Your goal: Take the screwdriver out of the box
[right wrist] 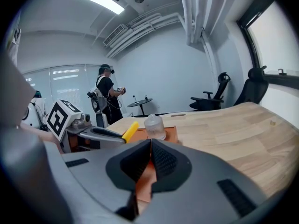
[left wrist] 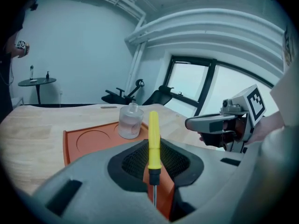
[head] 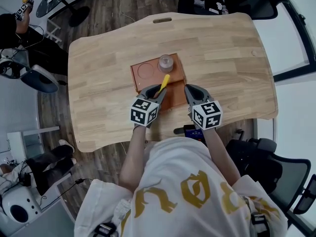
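My left gripper [head: 155, 94] [left wrist: 152, 146] is shut on the yellow-handled screwdriver [head: 164, 83] [left wrist: 153, 139]. The handle sticks out forward past the pads, and its black collar and metal shaft run back between them. It hangs over the near part of the flat orange box [head: 148, 85] [left wrist: 93, 139] on the wooden table. A clear bottle [head: 166, 62] [left wrist: 130, 121] stands at the box's far side, beside an empty round recess. My right gripper [head: 192, 90] [right wrist: 150, 143] sits at the box's right edge, its pads closed with a thin orange strip of the box between them.
The wooden table [head: 232, 58] spreads wide around the box, with a handle slot [head: 162, 19] at its far edge. A dark object [head: 190, 131] lies at the near edge. Office chairs [head: 256, 157] stand right of the table, and a person [right wrist: 107, 97] stands far off.
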Demonstrator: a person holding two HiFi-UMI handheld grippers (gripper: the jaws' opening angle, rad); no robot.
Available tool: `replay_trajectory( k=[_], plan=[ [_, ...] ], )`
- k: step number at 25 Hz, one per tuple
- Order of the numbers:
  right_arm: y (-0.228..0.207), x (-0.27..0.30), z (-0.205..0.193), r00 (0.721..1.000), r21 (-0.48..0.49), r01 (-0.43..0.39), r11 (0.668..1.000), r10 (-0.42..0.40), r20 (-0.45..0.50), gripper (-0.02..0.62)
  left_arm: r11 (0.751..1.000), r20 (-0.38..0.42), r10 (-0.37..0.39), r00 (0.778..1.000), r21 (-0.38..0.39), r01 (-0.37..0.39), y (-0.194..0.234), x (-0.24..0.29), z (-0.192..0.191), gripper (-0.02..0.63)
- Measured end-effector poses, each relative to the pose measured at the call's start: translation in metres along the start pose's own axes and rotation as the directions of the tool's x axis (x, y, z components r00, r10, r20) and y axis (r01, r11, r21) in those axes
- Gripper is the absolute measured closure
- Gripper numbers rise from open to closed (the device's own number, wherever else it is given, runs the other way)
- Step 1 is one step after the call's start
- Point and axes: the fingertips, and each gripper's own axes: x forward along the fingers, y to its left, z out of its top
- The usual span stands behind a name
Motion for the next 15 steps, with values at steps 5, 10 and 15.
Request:
replay_trajectory(
  k=[5,10,15],
  plan=[
    [0.01,-0.001,0.007,0.999,-0.013,-0.019,1.0,0.02,0.026,0.583,1.0,0.045,0.008,0.999,0.005,-0.008,0.0,-0.013,0.009,0.528],
    [0.017,-0.004,0.012,0.999,-0.046,-0.017,0.999,0.019,0.038,0.583,0.999,0.086,0.031,0.996,0.034,-0.034,-0.002,-0.026,0.018,0.528],
    [0.024,-0.008,0.01,0.999,-0.055,-0.013,0.998,0.016,0.04,0.583,0.996,0.128,0.027,0.991,0.077,-0.037,-0.013,-0.039,0.028,0.528]
  ],
)
